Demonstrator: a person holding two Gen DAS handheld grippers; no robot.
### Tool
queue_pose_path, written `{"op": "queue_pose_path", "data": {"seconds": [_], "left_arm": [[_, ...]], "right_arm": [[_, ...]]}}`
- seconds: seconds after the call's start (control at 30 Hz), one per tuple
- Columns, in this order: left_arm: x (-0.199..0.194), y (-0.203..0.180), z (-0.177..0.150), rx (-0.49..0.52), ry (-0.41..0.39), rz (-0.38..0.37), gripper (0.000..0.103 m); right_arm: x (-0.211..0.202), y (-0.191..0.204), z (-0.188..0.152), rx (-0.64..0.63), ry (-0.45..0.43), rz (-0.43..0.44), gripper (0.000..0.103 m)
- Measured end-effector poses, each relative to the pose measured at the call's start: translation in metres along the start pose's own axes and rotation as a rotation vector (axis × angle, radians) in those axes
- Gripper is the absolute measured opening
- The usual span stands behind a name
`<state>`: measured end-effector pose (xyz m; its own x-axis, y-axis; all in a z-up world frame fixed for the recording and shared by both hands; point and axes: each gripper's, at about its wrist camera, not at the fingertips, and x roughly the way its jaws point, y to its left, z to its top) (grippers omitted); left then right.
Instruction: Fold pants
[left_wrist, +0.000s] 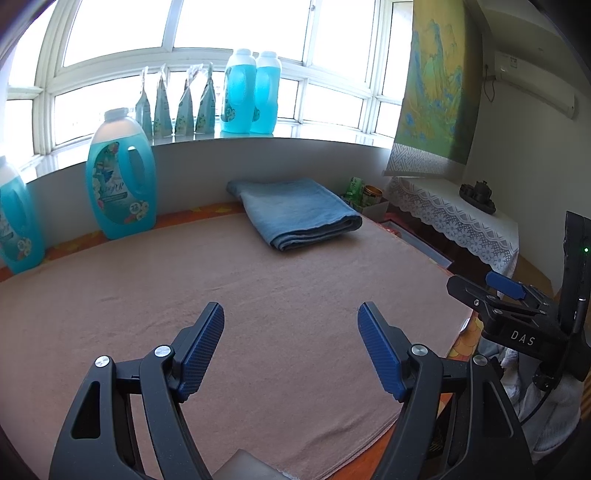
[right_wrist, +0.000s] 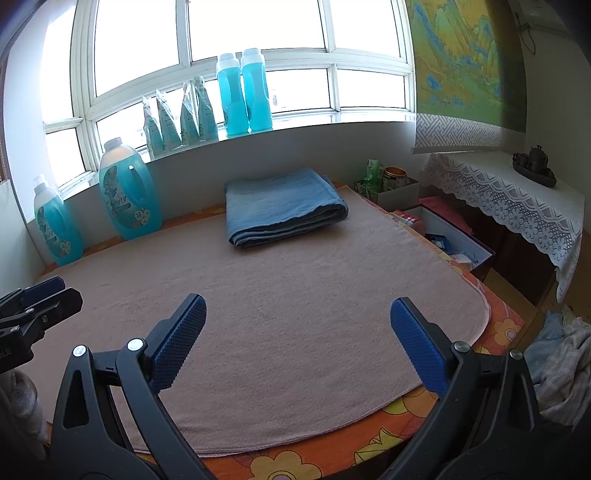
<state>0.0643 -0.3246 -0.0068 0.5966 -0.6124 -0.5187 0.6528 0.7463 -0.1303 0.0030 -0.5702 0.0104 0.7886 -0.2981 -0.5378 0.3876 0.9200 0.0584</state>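
Note:
Blue pants (left_wrist: 295, 212) lie folded into a neat rectangle at the far side of a pink towel (left_wrist: 221, 295) that covers the table. They also show in the right wrist view (right_wrist: 284, 208). My left gripper (left_wrist: 291, 314) is open and empty, held above the near part of the towel, well short of the pants. My right gripper (right_wrist: 295, 306) is open and empty too, above the towel's near edge. The right gripper also shows at the right edge of the left wrist view (left_wrist: 495, 291).
Blue detergent bottles (right_wrist: 129, 192) stand along the far left edge and on the windowsill (right_wrist: 243, 96) with several pouches. An open box (right_wrist: 450, 240) and a lace-covered side table (right_wrist: 517, 206) stand to the right. Loose clothes (right_wrist: 561, 369) lie at the near right.

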Motion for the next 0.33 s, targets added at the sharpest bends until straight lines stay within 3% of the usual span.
{"op": "queue_pose_path", "data": {"seconds": [0.33], "left_arm": [[0.0000, 0.0043, -0.0022, -0.009, -0.002, 0.002, 0.075]], "right_arm": [[0.0021, 0.0022, -0.0033, -0.004, 0.012, 0.008, 0.102]]}}
